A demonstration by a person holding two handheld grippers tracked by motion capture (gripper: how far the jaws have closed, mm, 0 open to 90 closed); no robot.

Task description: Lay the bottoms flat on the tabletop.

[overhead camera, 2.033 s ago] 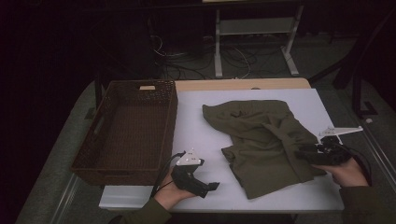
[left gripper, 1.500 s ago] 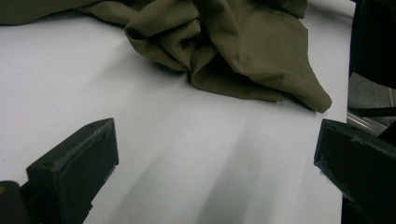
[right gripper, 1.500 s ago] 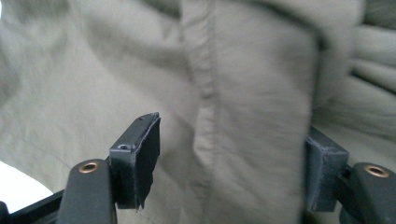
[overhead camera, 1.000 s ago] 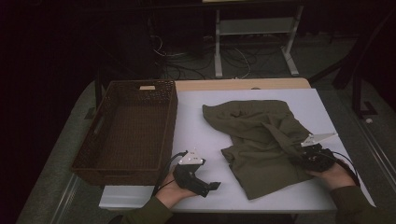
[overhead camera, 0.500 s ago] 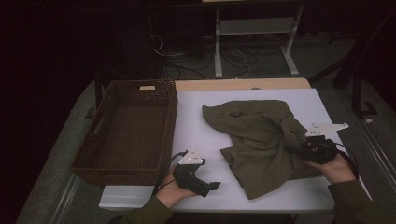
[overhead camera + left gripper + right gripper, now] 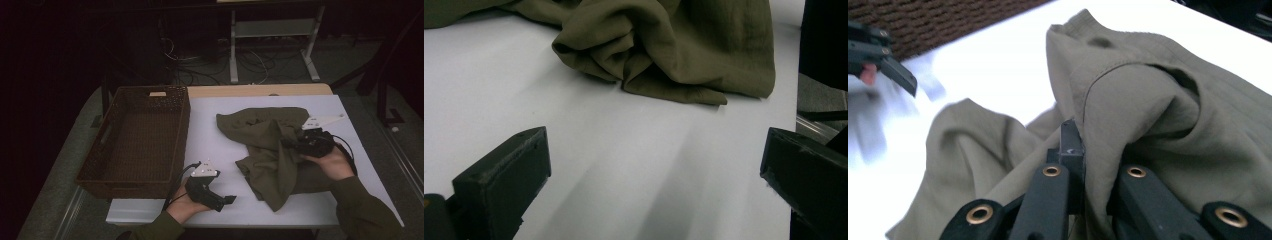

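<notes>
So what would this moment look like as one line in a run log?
right gripper: shut on olive garment, lifting fold | left gripper: open, on table | basket: empty

1. An olive-green garment (image 6: 265,145), crumpled and folded over itself, lies on the right half of the white table.
2. One fold is lifted up off the table near its right side.
3. Its near corner hangs in a point toward the table's front edge.

Setting: a lab or test room, dimly lit. A white worktop (image 6: 220,125) stands on a grey floor (image 6: 365,60). Behind it, loose cables (image 6: 200,55) lie on the floor around a white metal stand (image 6: 272,37). A wicker basket (image 6: 135,140) sits on the worktop's left.
</notes>
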